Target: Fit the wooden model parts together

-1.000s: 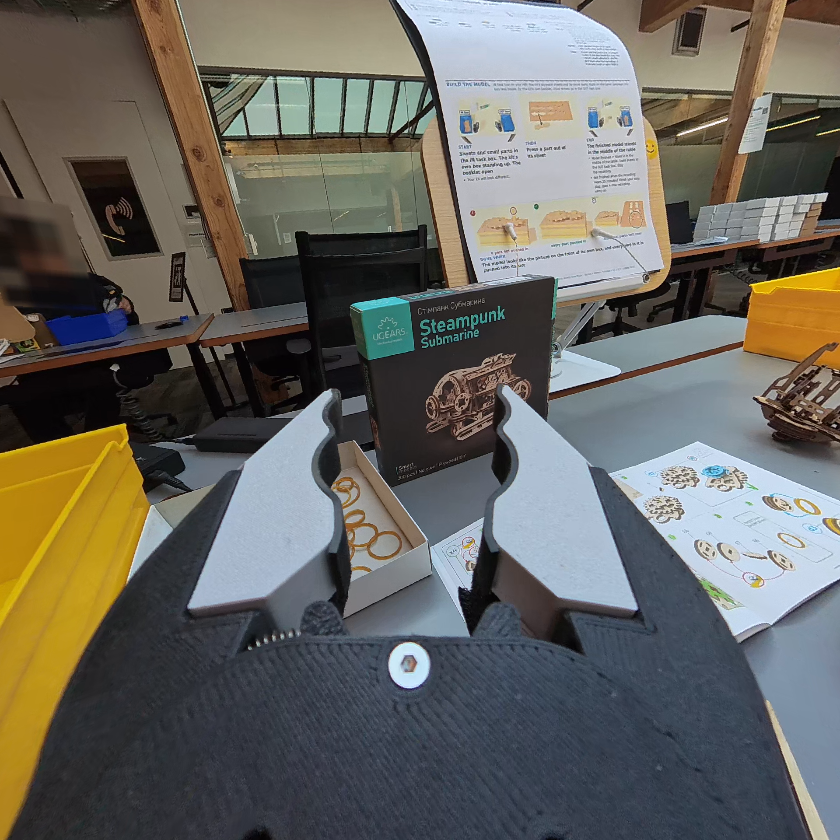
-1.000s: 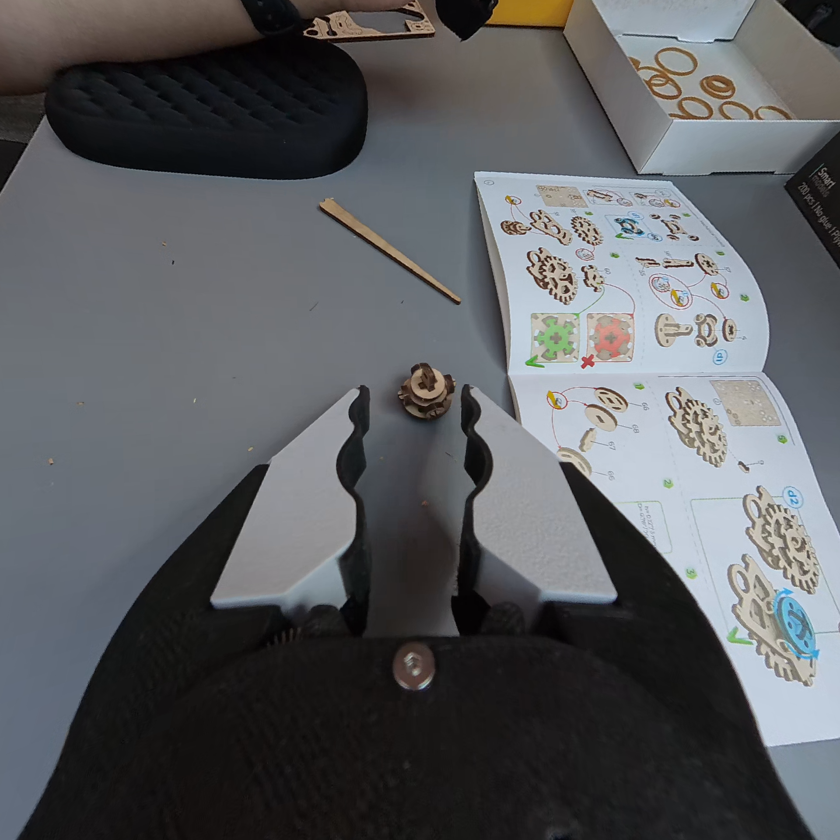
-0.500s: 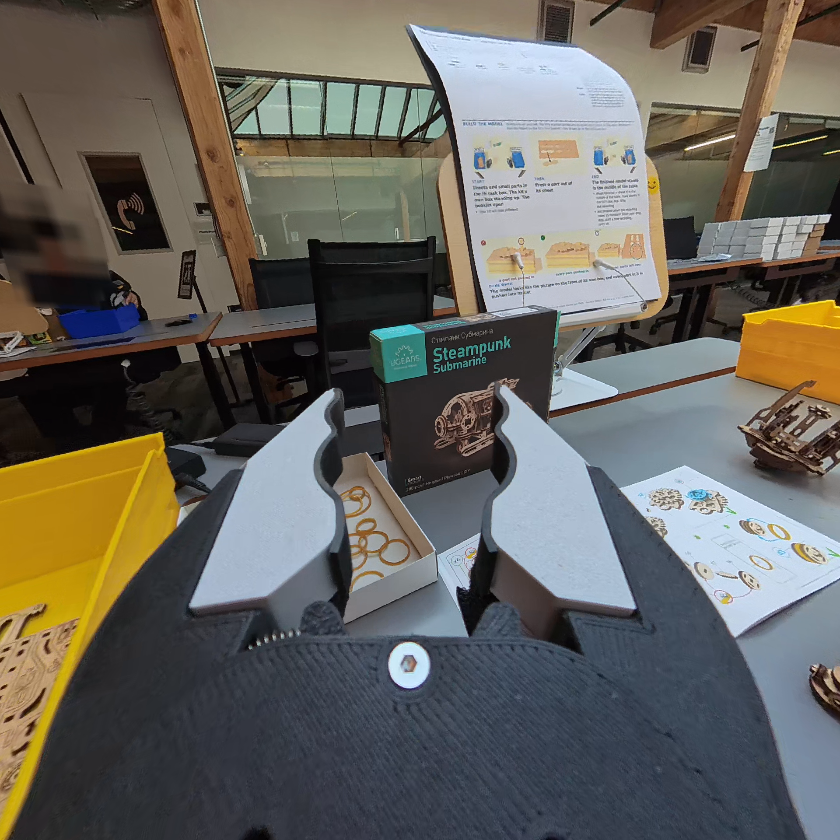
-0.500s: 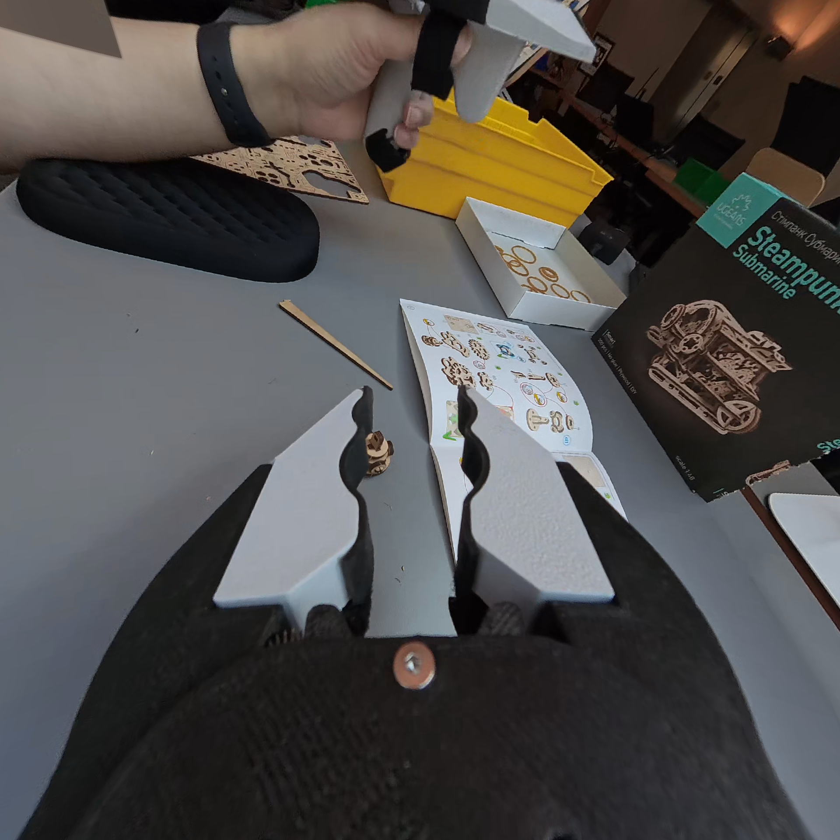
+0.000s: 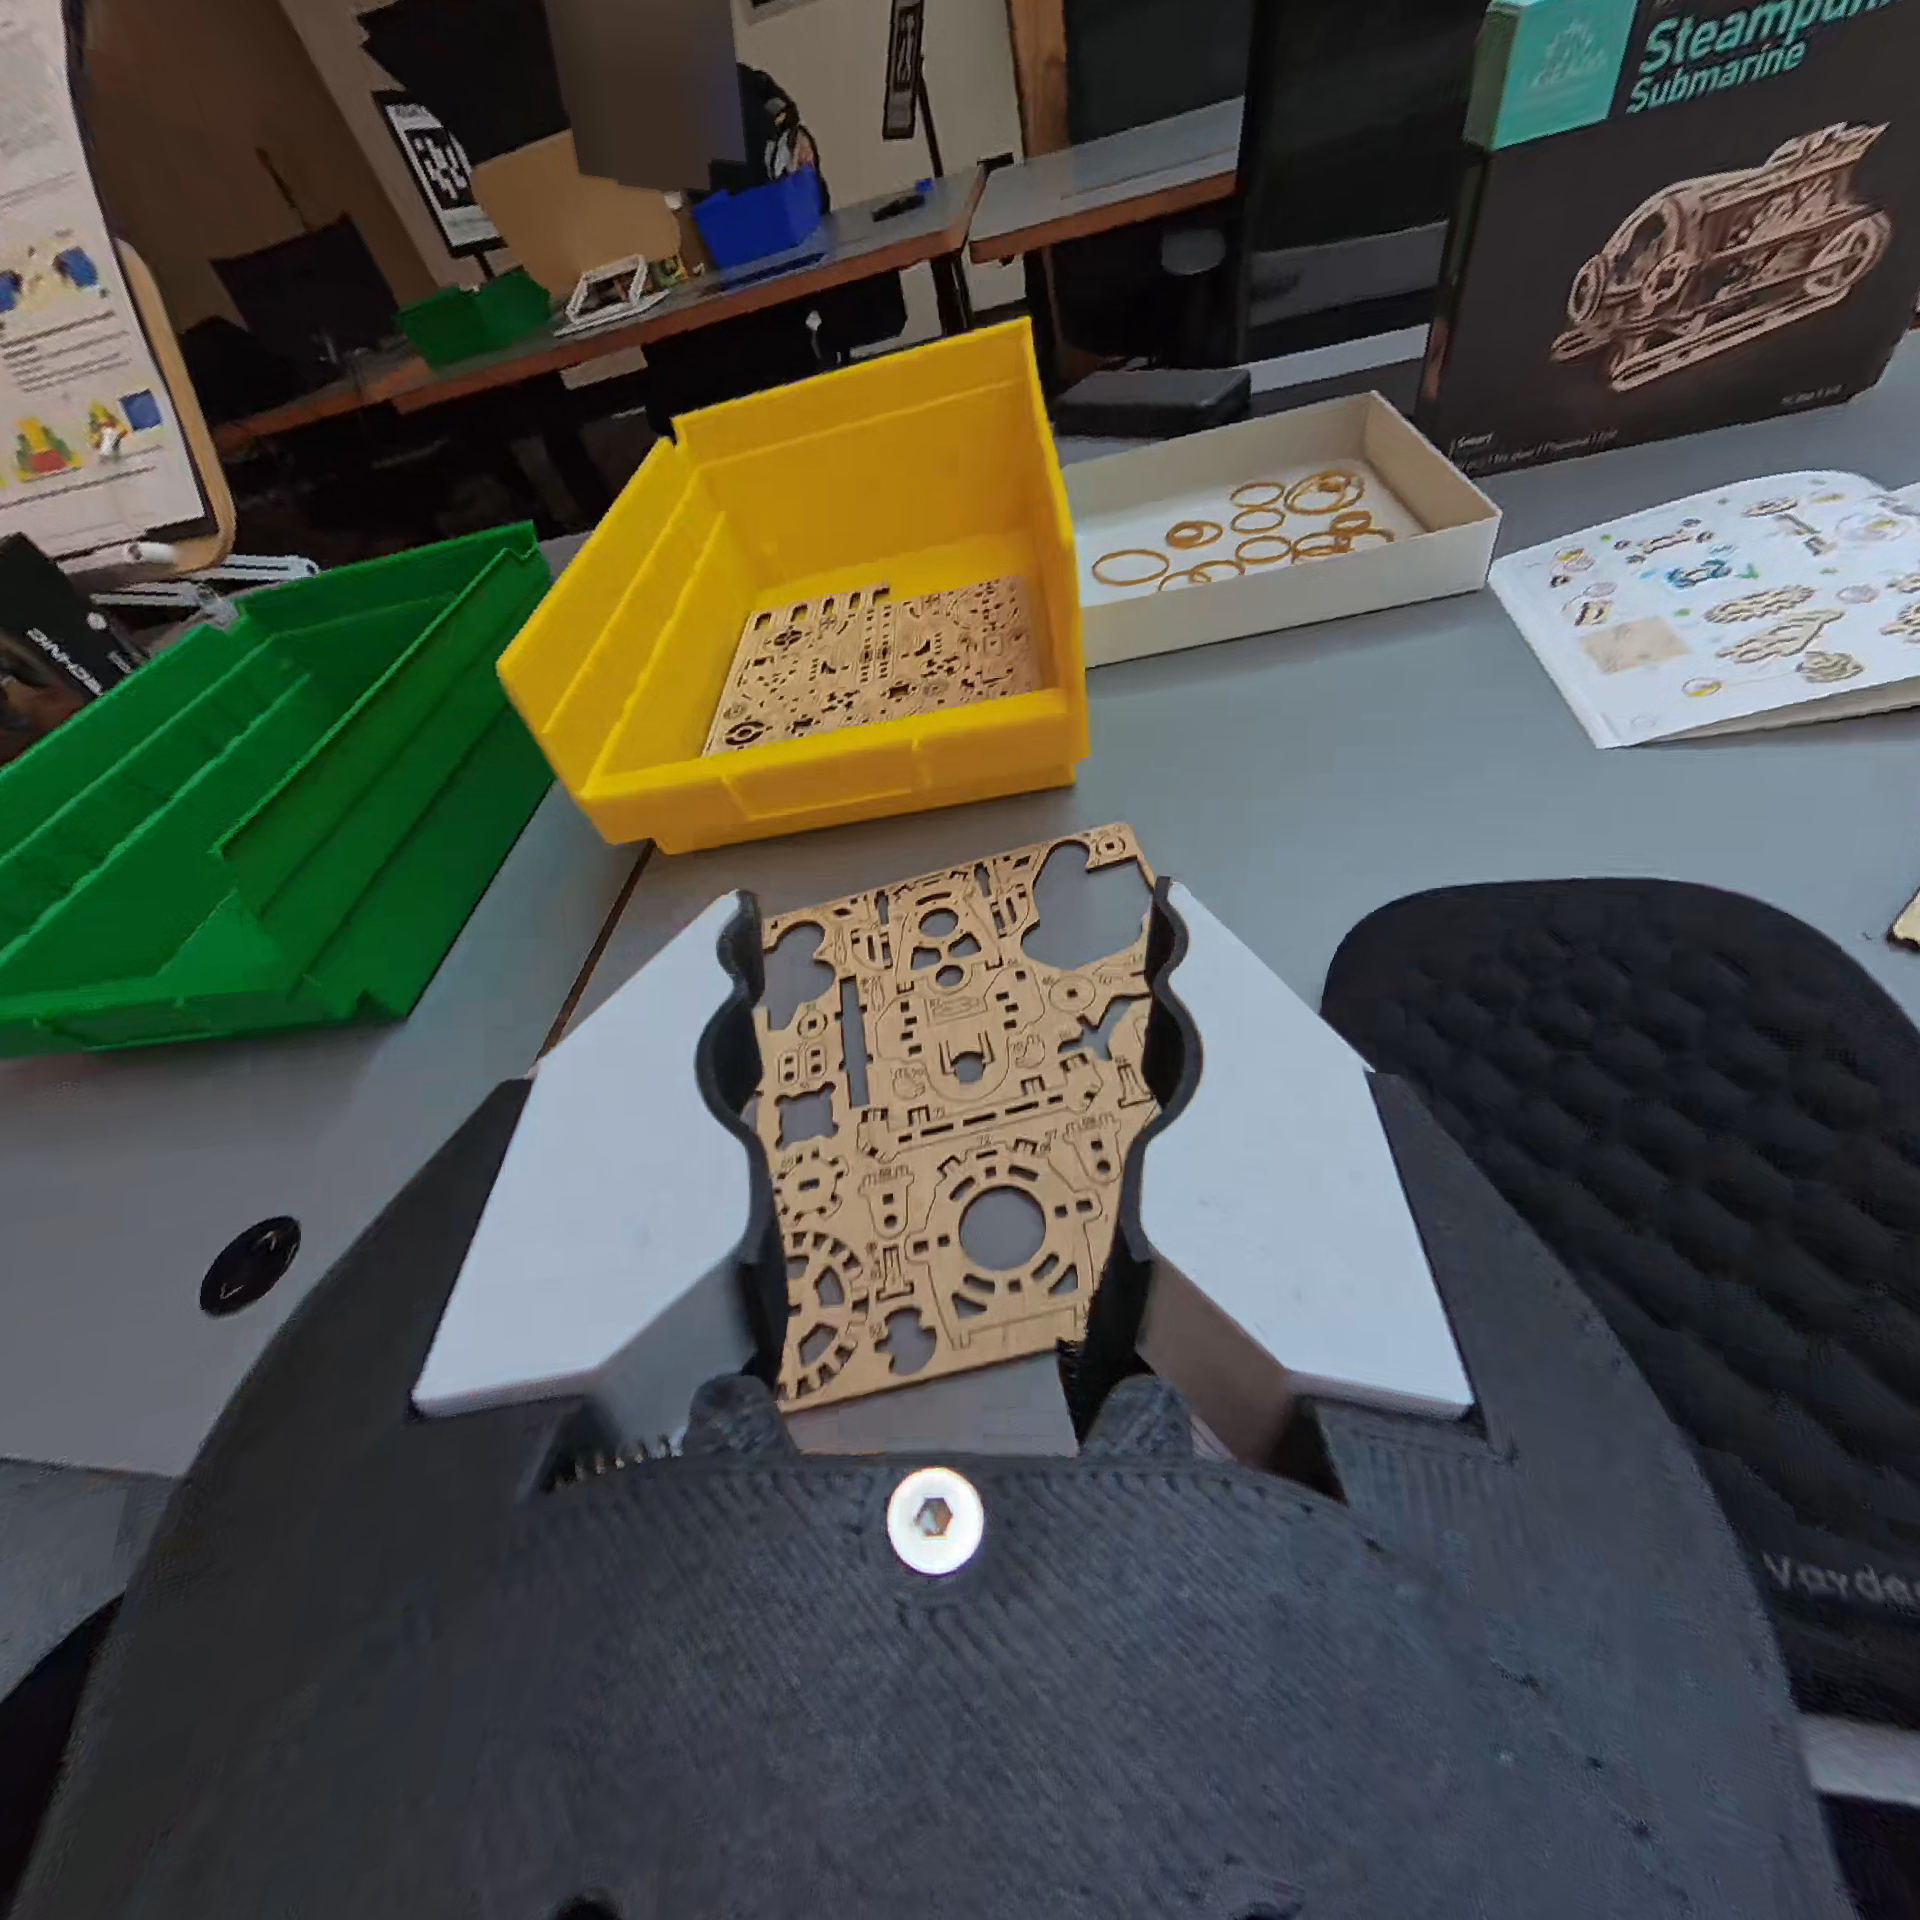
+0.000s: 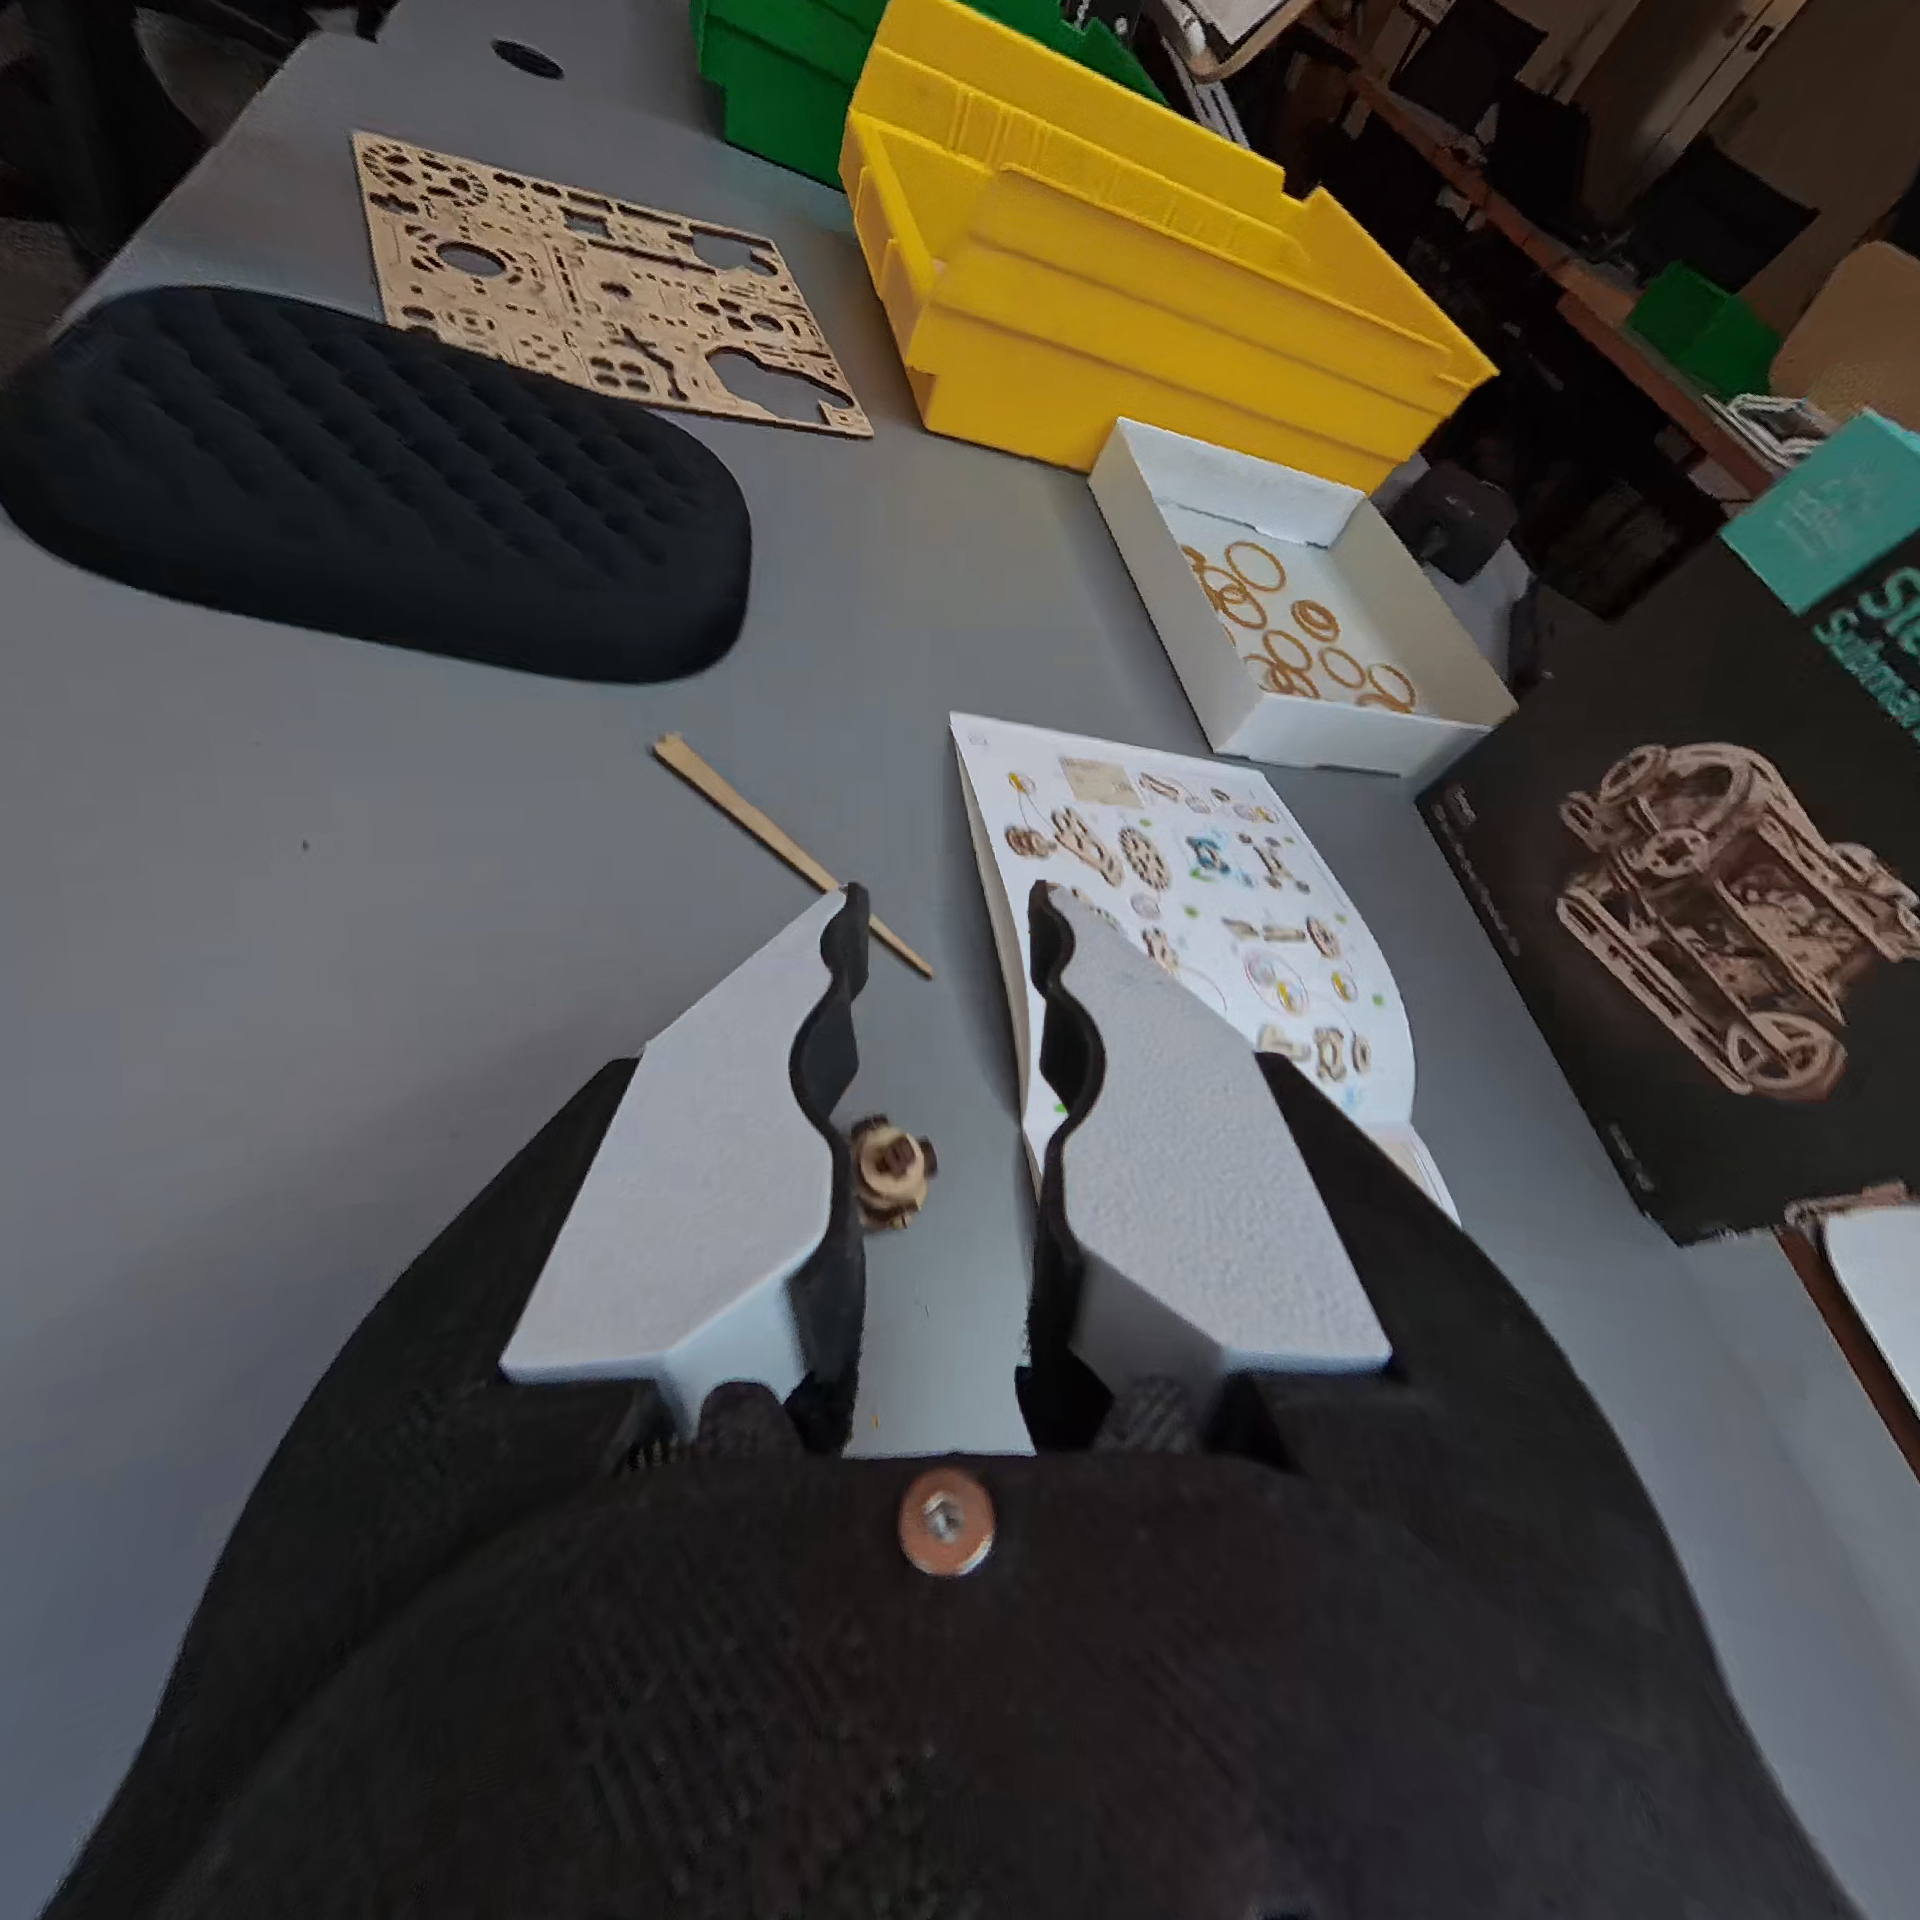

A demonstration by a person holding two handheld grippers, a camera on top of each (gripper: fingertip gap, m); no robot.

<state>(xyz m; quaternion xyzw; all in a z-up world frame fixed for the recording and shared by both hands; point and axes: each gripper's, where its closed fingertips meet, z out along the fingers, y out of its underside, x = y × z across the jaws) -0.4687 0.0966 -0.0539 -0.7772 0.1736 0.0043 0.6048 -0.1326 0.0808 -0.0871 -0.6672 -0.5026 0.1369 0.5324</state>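
Grey counter [image 6: 312, 987] carries all items. Black kit box [image 6: 1704, 935] stands ahead and right of the right gripper [image 6: 945, 904]. Black ribbed pad [image 6: 364, 488] lies ahead and left of it. Yellow bin [image 5: 831, 582], holding a cut wooden sheet, sits ahead of the left gripper [image 5: 948, 904], with a green bin [image 5: 239, 769] to the left. White tray [image 6: 1299, 592] of rings lies beyond the open booklet [image 6: 1195, 914], which is just right of the right gripper. A wooden parts sheet [image 5: 935, 1101] lies flat below the left gripper, seen between its spread jaws; contact cannot be judged. A thin wooden stick [image 6: 790, 852] lies ahead of the right gripper. A small wooden assembly [image 6: 888, 1172] sits between the right gripper's spread jaws, against the left finger, ungripped.
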